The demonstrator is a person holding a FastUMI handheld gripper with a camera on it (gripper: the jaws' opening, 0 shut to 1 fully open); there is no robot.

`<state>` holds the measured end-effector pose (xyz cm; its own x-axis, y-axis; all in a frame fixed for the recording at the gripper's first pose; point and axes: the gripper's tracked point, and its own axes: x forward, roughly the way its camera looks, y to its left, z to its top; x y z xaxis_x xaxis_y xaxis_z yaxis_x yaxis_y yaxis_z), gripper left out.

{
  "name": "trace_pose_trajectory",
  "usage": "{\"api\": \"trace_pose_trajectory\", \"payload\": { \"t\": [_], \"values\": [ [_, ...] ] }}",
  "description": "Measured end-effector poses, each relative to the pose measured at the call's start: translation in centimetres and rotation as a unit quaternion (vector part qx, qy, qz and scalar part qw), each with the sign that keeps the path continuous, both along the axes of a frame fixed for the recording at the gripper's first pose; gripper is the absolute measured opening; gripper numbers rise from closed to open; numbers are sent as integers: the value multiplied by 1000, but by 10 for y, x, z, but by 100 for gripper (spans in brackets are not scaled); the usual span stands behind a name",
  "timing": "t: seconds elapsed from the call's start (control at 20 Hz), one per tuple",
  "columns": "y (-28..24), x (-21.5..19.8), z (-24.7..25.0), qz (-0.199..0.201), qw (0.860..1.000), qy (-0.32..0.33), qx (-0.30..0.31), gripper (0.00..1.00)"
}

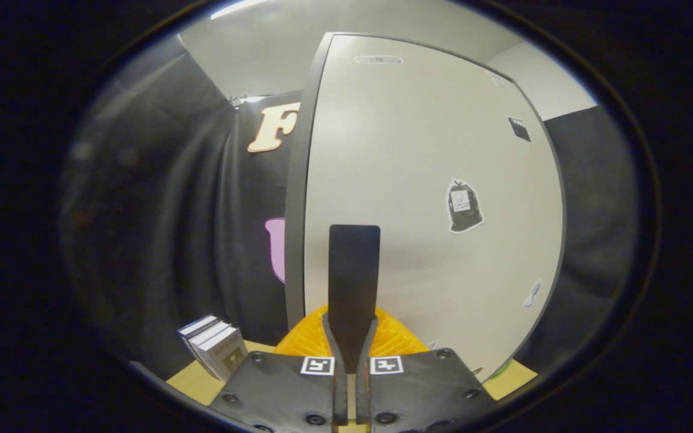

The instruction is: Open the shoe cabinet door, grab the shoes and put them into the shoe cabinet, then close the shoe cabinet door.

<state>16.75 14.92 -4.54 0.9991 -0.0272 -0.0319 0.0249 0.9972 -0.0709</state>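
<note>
Nearest the lens, the tool [354, 264] is pointing up and forward with its two fingers pressed together, no gap showing between them and nothing gripped. They are lying in front of the pale shoe cabinet door [431, 198], close to its dark left edge [298, 198]; whether the fingertips are touching the panel cannot be told. Just under and behind the fingers an orange ribbed object [394, 340] is sitting on the table [193, 382]; it is mostly covered, so whether it is a shoe is uncertain. A few small boxes [214, 349] are standing to the left of the fingers, against the black cloth wall.

Judging by this, the door step is in hand, though whether the door is being opened or closed cannot be read off. To do it well, the closed fingertips should be working at that dark free edge rather than the middle of the panel, following the door's arc around its hinge and keeping contact light so the cabinet is not shoved across the table. The orange object and the boxes should be kept out of the swing

The tool is being held low, tilted slightly upward, roughly square to the door
</note>
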Motion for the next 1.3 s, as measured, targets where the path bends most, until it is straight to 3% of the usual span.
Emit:
{"api": "trace_pose_trajectory", "payload": {
  "t": [0.55, 0.9, 1.1, 1.3],
  "values": [
    [-21, -77, 8, 86, 996, 13, 16, 7],
    [-69, -145, 14, 150, 988, 30, 13, 7],
    [-111, -177, 21, 156, 987, 28, 15, 7],
    [-167, -200, 28, 136, 990, 24, 6, 6]
  ]
}}
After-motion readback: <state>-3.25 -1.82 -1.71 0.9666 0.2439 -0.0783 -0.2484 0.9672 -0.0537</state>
